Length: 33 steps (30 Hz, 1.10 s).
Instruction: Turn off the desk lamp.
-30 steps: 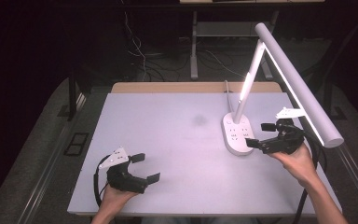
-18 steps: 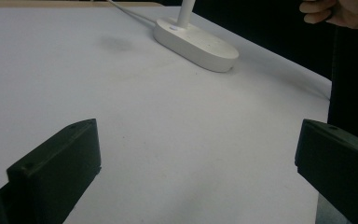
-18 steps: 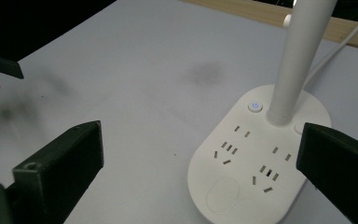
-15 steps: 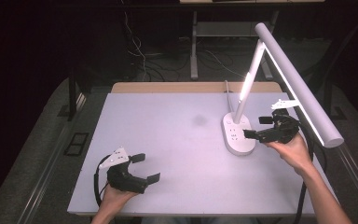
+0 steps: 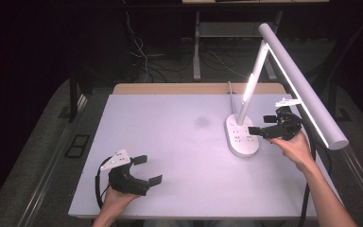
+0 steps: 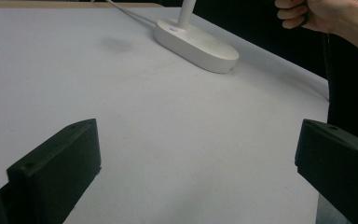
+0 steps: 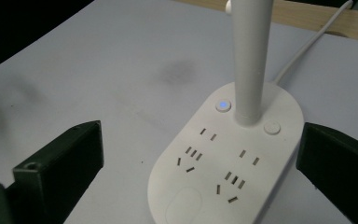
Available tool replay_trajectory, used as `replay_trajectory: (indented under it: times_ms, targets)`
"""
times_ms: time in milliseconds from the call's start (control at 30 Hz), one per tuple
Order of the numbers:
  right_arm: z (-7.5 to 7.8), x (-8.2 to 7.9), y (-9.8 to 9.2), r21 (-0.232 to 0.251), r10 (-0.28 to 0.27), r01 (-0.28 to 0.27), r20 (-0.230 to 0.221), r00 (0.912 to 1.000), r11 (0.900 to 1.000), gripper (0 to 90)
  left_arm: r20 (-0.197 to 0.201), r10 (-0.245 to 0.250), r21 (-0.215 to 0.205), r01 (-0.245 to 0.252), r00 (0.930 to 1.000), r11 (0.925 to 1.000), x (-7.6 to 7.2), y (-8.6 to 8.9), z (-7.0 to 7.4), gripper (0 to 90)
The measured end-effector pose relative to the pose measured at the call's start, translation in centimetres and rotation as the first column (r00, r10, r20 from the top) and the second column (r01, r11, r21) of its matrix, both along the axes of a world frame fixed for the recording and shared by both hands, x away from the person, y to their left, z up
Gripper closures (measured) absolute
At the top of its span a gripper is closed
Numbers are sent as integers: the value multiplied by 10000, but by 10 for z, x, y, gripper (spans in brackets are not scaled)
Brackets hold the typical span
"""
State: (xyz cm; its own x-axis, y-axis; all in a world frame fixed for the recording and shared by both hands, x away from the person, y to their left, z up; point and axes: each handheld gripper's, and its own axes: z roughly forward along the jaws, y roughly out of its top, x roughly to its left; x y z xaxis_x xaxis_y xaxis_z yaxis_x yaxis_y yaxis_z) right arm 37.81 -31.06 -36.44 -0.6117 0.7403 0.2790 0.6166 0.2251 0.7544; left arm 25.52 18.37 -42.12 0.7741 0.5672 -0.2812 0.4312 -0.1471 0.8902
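A white desk lamp stands at the table's right, with its oval base carrying several sockets, a lit stem and a long bar head. My right gripper hovers open at the base's right side. In the right gripper view its jaws straddle the base, wide apart, below a blue-lit button and a white button. My left gripper rests open near the front left of the table, holding nothing. In the left gripper view the open gripper faces bare tabletop, with the lamp base far off.
The pale tabletop has a faint dark smudge left of the lamp. The lamp's white cable runs off the back edge. The bar head overhangs my right hand. Dark floor with cables surrounds the table.
My right gripper has moved away from me along the table, up beside the lamp base, still open. The left gripper has stayed where it was.
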Motion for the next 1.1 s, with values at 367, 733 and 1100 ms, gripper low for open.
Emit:
replay_trajectory:
  times_ms: [367,733,1100]
  targets:
    - [-16,19,-13,86,-403,405,-192,9990,9991,176,-35,29,-87,-30,10000,10000,0,1,0,0]
    - [-33,37,-17,-225,-646,637,-421,9970,9977,509,-25,29,-69,-29,10000,10000,1,1,0,0]
    - [-33,54,-11,-539,-623,582,-764,9951,9968,786,-1,29,-42,-29,10000,10000,1,3,0,0]
